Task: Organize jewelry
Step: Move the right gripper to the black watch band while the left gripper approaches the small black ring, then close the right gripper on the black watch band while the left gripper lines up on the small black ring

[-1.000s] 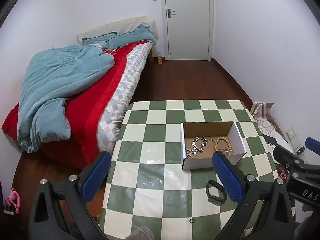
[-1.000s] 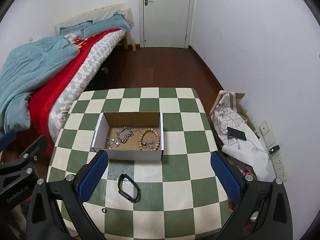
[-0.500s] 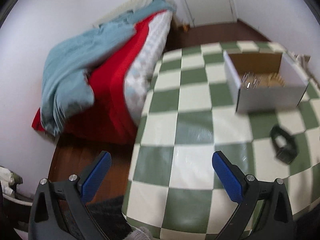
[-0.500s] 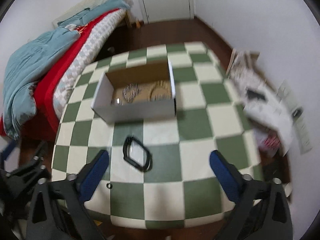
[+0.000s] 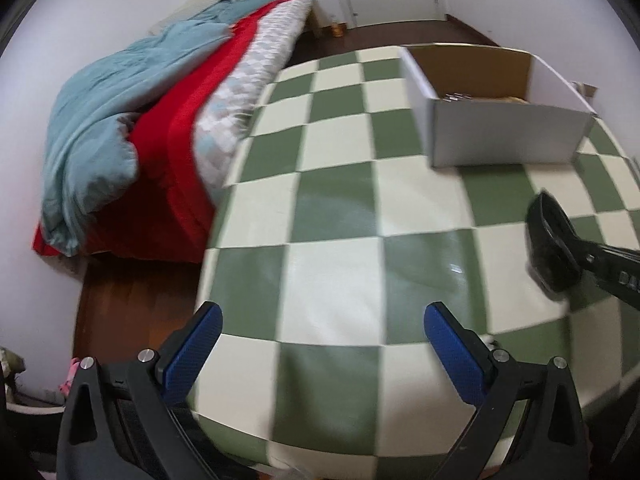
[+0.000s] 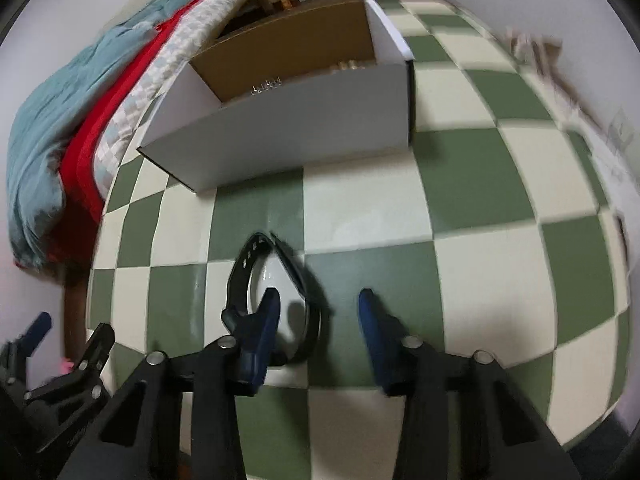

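Broadly, a bed with a blue quilt and red cover fills the space to the left of the table; that table, spread with a green-and-cream chequered cloth, is the landmark for the rest; on its far part, toward the door side, stands an open cardboard box, white outside and brown inside; over the box's near wall only the tops of its contents show, a bit of silver chain on the left and some tan beads on the right; on the table in front of the box, apart from its near wall, lies a black watch-like band, a closed loop resting flat on the cloth.

Over the table's near part the right gripper points steeply down at the band; its jaws are closing; the left blue finger sits inside the loop and the right one just outside it, so the band's right side lies between them, though neither pad visibly presses on it; the picture is somewhat blurred there.

Near the table's front-left edge the left gripper hangs with its blue pads spread wide, only bare cloth between them; it holds nothing; from its view the band lies off to the right, partly behind the other tool's black frame.
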The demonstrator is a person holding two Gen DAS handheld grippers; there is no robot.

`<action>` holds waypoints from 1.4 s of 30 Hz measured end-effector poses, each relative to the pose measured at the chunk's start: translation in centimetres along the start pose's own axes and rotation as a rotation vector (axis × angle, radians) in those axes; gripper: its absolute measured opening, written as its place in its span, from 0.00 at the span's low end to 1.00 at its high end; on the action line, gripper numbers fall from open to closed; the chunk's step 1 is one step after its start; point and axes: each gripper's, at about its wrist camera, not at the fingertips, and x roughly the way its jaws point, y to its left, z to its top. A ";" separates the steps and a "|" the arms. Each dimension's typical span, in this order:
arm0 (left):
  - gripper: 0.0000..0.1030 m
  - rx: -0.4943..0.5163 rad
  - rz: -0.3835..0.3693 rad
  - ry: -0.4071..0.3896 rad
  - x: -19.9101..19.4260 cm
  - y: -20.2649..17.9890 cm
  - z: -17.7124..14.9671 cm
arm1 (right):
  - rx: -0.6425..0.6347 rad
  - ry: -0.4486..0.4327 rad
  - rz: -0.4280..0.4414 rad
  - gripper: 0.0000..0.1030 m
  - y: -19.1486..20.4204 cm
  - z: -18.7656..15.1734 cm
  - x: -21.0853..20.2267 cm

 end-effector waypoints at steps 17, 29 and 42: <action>0.65 0.111 -0.202 0.028 -0.1 -7.7 -2.2 | 0.143 -0.048 -0.102 0.08 -8.5 -3.8 -5.0; 0.17 0.107 -0.267 0.031 -0.6 -8.3 -2.2 | 0.117 -0.043 -0.093 0.08 -7.6 -4.1 -4.3; 0.08 0.075 -0.286 0.038 -0.6 -7.7 -2.2 | 0.112 -0.056 -0.083 0.08 -6.9 -3.9 -4.4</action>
